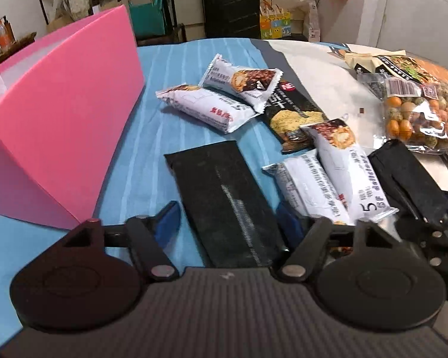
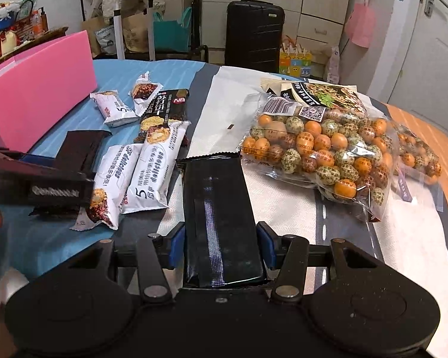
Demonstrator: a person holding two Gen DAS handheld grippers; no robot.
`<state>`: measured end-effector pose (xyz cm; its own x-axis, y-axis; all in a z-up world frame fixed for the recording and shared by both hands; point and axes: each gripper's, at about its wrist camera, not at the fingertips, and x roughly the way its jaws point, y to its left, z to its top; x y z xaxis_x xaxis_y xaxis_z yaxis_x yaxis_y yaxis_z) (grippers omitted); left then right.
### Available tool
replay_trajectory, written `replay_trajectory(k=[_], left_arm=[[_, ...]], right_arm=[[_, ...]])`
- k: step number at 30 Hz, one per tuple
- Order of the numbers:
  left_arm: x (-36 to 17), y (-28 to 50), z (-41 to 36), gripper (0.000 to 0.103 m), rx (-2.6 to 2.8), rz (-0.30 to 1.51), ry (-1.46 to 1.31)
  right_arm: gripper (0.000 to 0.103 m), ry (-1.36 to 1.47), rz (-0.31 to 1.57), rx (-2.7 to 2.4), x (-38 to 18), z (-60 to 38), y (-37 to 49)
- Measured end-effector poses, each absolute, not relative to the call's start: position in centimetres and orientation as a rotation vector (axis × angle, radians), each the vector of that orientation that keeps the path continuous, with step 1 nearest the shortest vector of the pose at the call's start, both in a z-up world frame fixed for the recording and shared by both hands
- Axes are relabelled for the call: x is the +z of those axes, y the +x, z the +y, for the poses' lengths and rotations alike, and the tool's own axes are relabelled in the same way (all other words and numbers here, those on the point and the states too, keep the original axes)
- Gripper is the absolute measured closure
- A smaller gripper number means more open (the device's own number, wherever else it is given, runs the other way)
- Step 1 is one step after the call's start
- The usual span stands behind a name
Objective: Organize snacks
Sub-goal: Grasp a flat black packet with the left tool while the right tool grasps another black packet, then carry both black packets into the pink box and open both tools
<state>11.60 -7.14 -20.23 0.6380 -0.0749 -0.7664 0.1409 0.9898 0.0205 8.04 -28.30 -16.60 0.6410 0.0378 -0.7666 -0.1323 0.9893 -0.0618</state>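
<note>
Snacks are lying loose across the bedspread (image 1: 140, 137), none showing inside the pink box (image 1: 59, 113) standing at far left, whose interior is hidden. Left gripper (image 1: 228, 223) is hovering with jaws open around a black flat packet (image 1: 224, 203) lying on the blue cloth, pads clear of it. Right gripper (image 2: 221, 246) is clamping another black packet (image 2: 218, 214). White cake bars (image 2: 149, 176) are sitting between them; a bag of coated peanuts (image 2: 316, 149) is lying at right

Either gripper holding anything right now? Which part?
Right gripper clamps a black packet across its near end. Left gripper straddles another black packet, pads clear, no hold.
</note>
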Motion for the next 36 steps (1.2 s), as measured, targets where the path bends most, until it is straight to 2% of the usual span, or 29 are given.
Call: replay_trajectory(k=[6, 8, 21, 30, 36], left_arm=[[-19.8, 11.9, -6.6, 0.045, -0.126, 0.894, 0.048], [-19.7, 11.9, -6.5, 0.046, -0.123, 0.896, 0.047], [-17.7, 9.9, -5.4, 0.046, -0.141, 0.924, 0.156], [-13.7, 8.0, -2.5, 0.048, -0.188, 0.935, 0.098], [-10.8, 6.5, -0.5, 0.048, -0.214, 0.922, 0.069]], right_arm=[[0.045, -0.14, 0.873, 0.097, -16.8, -28.0, 8.7], [0.048, -0.125, 0.877, 0.098, -16.6, -27.9, 8.9], [0.049, -0.102, 0.899, 0.103, -13.6, -27.8, 6.9], [0.049, -0.076, 0.949, 0.19, -11.8, -26.6, 6.1], [0.049, -0.119, 0.902, 0.24, -9.2, -24.4, 5.3]])
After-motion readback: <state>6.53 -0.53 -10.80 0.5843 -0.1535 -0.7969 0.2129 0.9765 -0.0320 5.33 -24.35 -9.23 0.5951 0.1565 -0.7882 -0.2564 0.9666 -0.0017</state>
